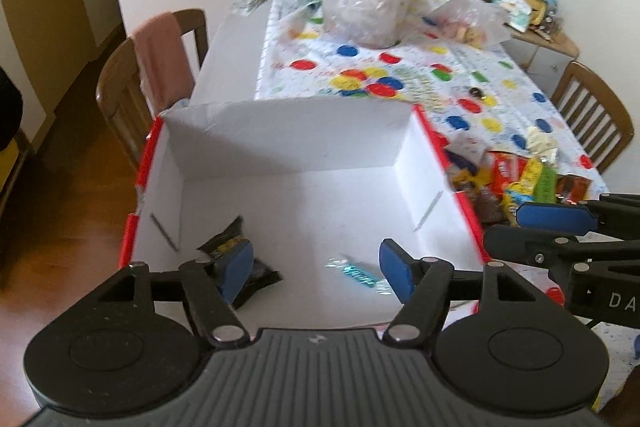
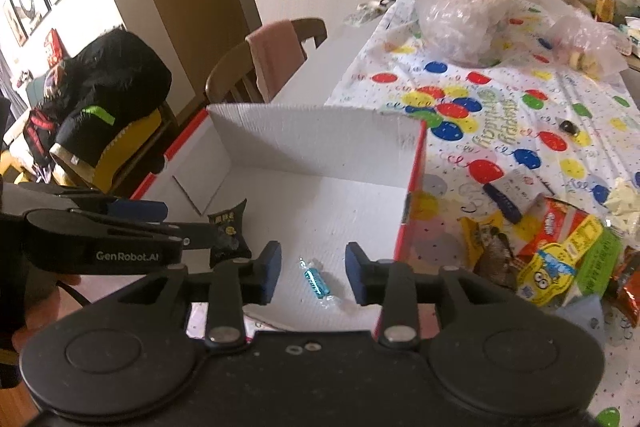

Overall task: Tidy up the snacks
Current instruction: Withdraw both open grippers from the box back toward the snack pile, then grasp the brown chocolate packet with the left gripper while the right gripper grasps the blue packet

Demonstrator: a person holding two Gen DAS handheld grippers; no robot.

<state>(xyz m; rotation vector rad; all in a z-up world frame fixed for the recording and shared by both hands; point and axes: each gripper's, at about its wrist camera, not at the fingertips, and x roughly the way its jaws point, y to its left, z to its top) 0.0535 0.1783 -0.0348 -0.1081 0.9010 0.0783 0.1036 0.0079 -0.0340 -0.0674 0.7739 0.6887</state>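
left hand-held gripper [image 1: 316, 269]: jaws apart, empty | right hand-held gripper [image 2: 313, 269]: jaws apart, empty

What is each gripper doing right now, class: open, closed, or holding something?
Left gripper: open, holding nothing.
Right gripper: open, holding nothing.

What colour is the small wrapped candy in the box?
Teal blue with clear twisted ends, candy, best in the right wrist view.

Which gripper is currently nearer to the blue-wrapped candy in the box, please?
Right. The right gripper hangs open directly over the blue-wrapped candy; the left gripper is beside it, over the black packet.
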